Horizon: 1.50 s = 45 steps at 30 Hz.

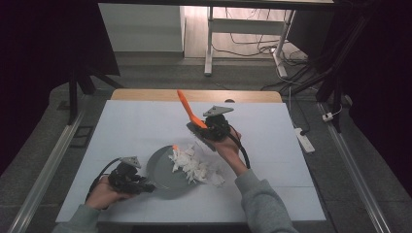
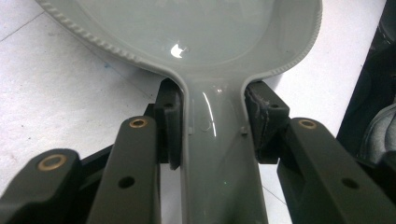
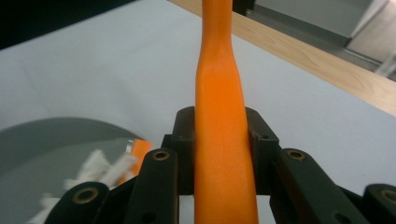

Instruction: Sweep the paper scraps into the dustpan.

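Table (image 1: 145,126): one, covered with a white sheet; the work is at its near middle.
Pan (image 1: 163,170): one, grey, on the near part of the table; a part of the heap lies in it.
Heap of white scraps (image 1: 193,167): one loose heap, pieces too many to count; it lies over the right rim of the pan and on the sheet to the right.
Orange tool (image 1: 187,109): one, its handle points up and far; the working end is low by the heap.
Left gripper (image 1: 145,186): closed on the pan handle (image 2: 219,154), near left.
Right gripper (image 1: 206,130): closed on the orange tool, just beyond the heap.
Risk, pan: it can turn or slide if the left grip loosens while the tool pushes.
Risk, scraps: a fast sweep can throw light pieces farther on the sheet.
Risk, tool: the smooth handle can slip between the pads.
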{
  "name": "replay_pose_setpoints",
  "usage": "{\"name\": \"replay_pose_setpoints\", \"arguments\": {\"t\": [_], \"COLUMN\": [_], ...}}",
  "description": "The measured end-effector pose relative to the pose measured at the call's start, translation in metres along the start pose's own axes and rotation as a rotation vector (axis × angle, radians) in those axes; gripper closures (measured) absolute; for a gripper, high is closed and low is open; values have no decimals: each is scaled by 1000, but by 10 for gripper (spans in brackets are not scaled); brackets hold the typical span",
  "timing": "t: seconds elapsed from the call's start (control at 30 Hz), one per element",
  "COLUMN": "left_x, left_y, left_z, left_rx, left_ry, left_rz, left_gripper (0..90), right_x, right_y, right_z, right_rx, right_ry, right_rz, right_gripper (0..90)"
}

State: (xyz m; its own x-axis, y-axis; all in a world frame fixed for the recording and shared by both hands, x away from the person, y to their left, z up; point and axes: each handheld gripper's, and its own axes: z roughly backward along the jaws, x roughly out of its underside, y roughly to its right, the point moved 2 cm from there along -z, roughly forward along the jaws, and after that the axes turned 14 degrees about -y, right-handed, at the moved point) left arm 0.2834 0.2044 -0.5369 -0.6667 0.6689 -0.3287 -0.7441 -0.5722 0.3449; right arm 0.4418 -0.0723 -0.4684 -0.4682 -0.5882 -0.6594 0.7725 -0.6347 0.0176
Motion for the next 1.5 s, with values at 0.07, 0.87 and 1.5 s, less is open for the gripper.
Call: {"name": "replay_pose_setpoints", "arguments": {"t": [0.07, 0.87, 1.5], "left_x": [0, 1, 1], "left_y": [0, 0, 0], "left_z": [0, 0, 0], "left_rx": [1, 1, 1], "left_ry": [0, -8, -8], "left_rz": [1, -13, -11], "left_gripper": [612, 612, 612], "right_x": [4, -6, 1], "right_y": [9, 6, 9], "right_z": [-7, -57, 1], "right_rx": [15, 25, -19], "right_ry": [-20, -170, -28], "right_rz": [-22, -11, -41], "right_gripper": [696, 696, 695]}}
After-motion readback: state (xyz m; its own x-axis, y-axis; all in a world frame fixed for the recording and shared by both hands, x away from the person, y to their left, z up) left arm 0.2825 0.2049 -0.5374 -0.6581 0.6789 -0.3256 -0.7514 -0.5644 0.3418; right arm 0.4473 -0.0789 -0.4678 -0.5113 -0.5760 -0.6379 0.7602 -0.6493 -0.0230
